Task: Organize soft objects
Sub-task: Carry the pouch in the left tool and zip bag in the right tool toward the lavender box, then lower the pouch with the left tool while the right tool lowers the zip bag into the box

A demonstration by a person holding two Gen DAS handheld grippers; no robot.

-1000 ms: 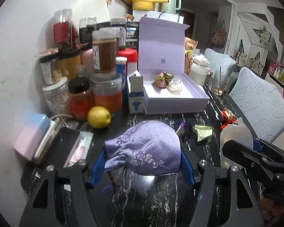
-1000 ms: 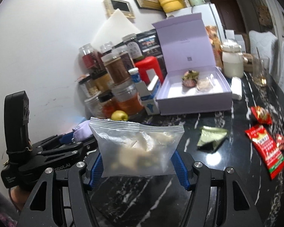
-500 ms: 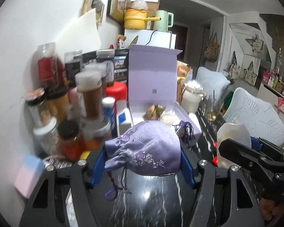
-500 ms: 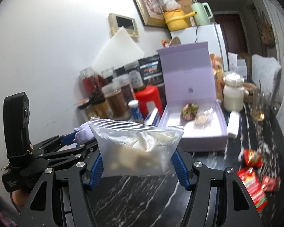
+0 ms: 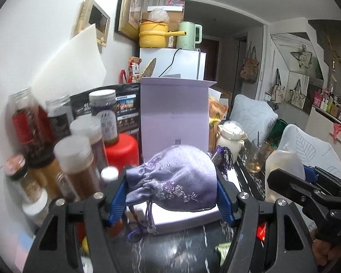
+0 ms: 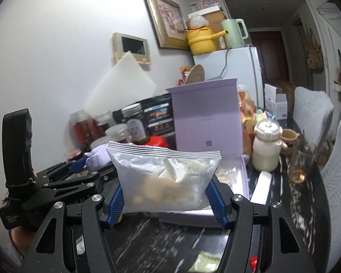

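**Pouch and bag held above the table, in front of the open box**

The purple pouch point(image 5: 177, 179) sits clamped between the blue pads of the left gripper point(image 5: 171, 195), its drawstring point(image 5: 145, 223) dangling below. The pouch is off the table, in front of the open lilac box point(image 5: 175, 113), whose lid stands upright behind it. The clear zip bag point(image 6: 163, 177), with pale contents inside, is clamped the same way in the right gripper point(image 6: 167, 202), its striped seal edge uppermost; it too hangs clear of the black marble table point(image 6: 159, 245), just before the box's near wall.

In the right wrist view the left gripper shows at the left with a bit of the pouch between its fingers. In the left wrist view the right gripper's black frame point(image 5: 307, 193) shows at the right edge.

To the left of the box stand jars point(image 5: 79, 159) and a red canister point(image 5: 122, 150). To its right are a cream jar point(image 6: 267, 152) and a drinking glass point(image 6: 302, 161). A few wrappers point(image 5: 222, 250) lie on the table near the grippers
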